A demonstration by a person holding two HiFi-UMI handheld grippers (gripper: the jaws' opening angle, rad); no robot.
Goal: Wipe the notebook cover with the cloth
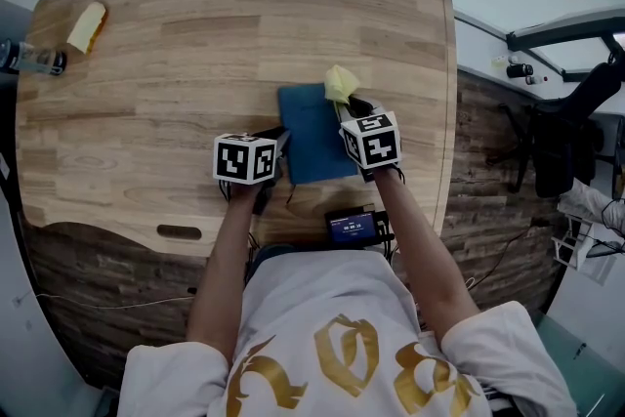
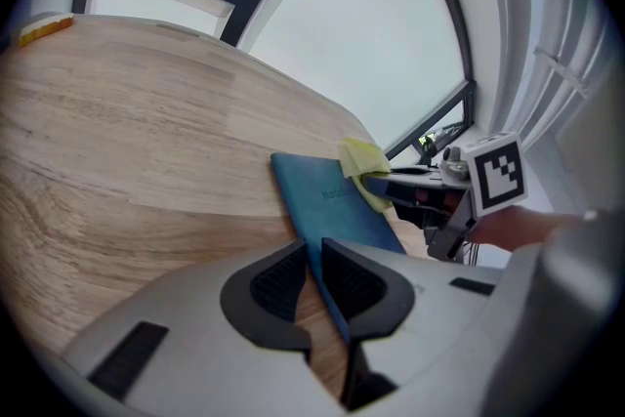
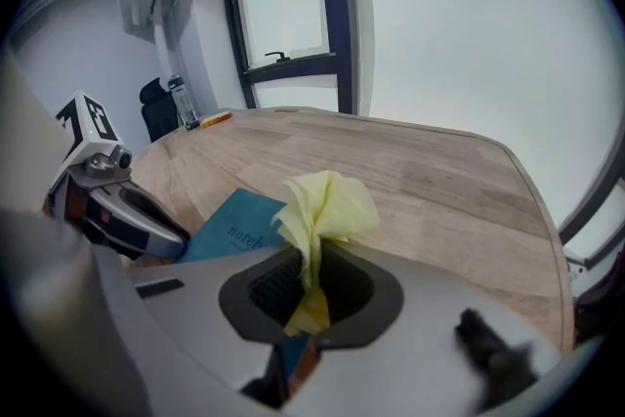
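Note:
A blue notebook [image 1: 314, 137] lies flat near the middle of the wooden table [image 1: 176, 73]. My left gripper [image 1: 280, 147] is shut on the notebook's left edge; in the left gripper view the cover [image 2: 332, 202] runs in between the jaws [image 2: 312, 273]. My right gripper [image 1: 349, 108] is shut on a crumpled yellow cloth [image 1: 341, 83], which rests at the notebook's far right corner. In the right gripper view the cloth [image 3: 324, 208] bunches up out of the jaws [image 3: 311, 283], with the notebook [image 3: 232, 228] to the left below it. The cloth [image 2: 362, 163] touches the cover.
A yellow sponge-like piece [image 1: 86, 26] and a dark bottle [image 1: 29, 60] lie at the table's far left. A small device with a lit screen [image 1: 356, 227] sits at the near edge by the person's body. An office chair [image 1: 562, 137] stands off to the right.

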